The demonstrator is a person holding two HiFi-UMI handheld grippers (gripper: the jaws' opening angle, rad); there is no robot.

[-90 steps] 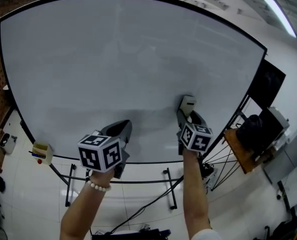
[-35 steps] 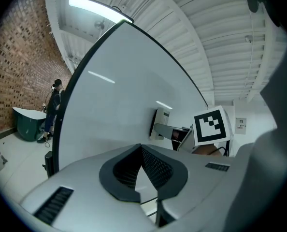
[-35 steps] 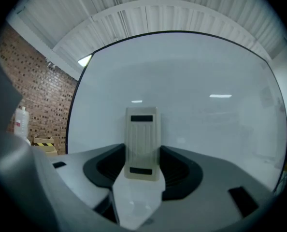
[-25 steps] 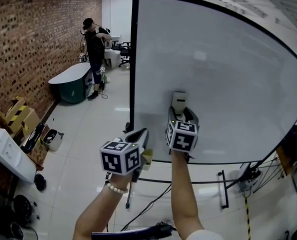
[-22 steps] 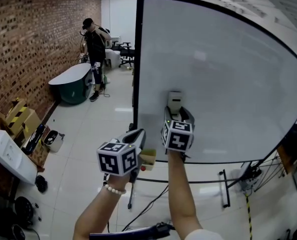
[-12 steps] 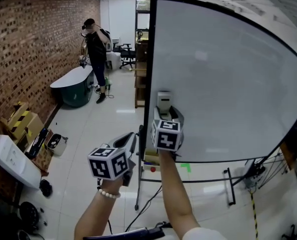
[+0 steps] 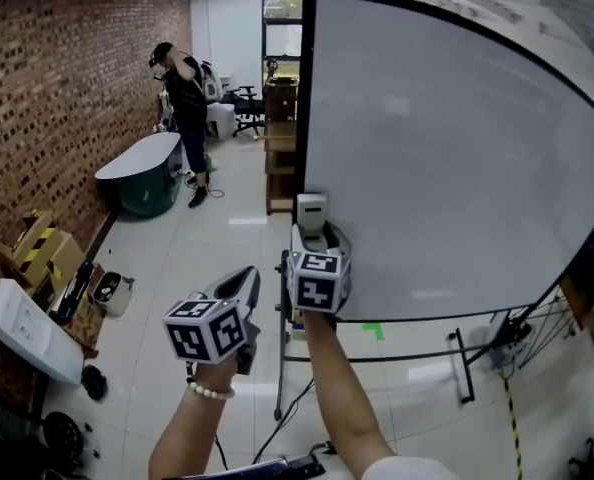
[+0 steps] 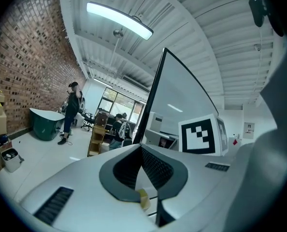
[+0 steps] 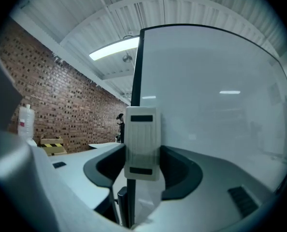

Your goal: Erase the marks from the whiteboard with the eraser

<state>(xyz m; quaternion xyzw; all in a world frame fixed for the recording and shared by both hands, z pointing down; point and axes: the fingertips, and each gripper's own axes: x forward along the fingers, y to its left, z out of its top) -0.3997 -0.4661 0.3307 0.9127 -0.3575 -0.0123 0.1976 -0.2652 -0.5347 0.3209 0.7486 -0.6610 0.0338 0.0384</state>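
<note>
The whiteboard (image 7: 457, 148) fills the right of the head view, and I see no clear marks on it. My right gripper (image 7: 313, 230) is shut on the pale grey eraser (image 7: 311, 211), held upright at the board's black left edge. In the right gripper view the eraser (image 9: 142, 144) stands between the jaws in front of that edge, with the whiteboard (image 9: 216, 100) to its right. My left gripper (image 7: 245, 286) hangs lower left, off the board, with its jaws together and nothing in them. In its own view the left gripper (image 8: 142, 168) points past the board's edge.
A brick wall (image 7: 67, 98) runs along the left. A person (image 7: 182, 98) stands at the back by a dark rounded tub (image 7: 142, 173). A wooden shelf (image 7: 280, 168) stands behind the board. Boxes and a white unit (image 7: 22, 328) line the left floor. The board's stand legs (image 7: 280, 368) are below my hands.
My right gripper and the eraser slid left along the board to its left edge. The left gripper drifted left and down. The view turned left, showing more of the room.
</note>
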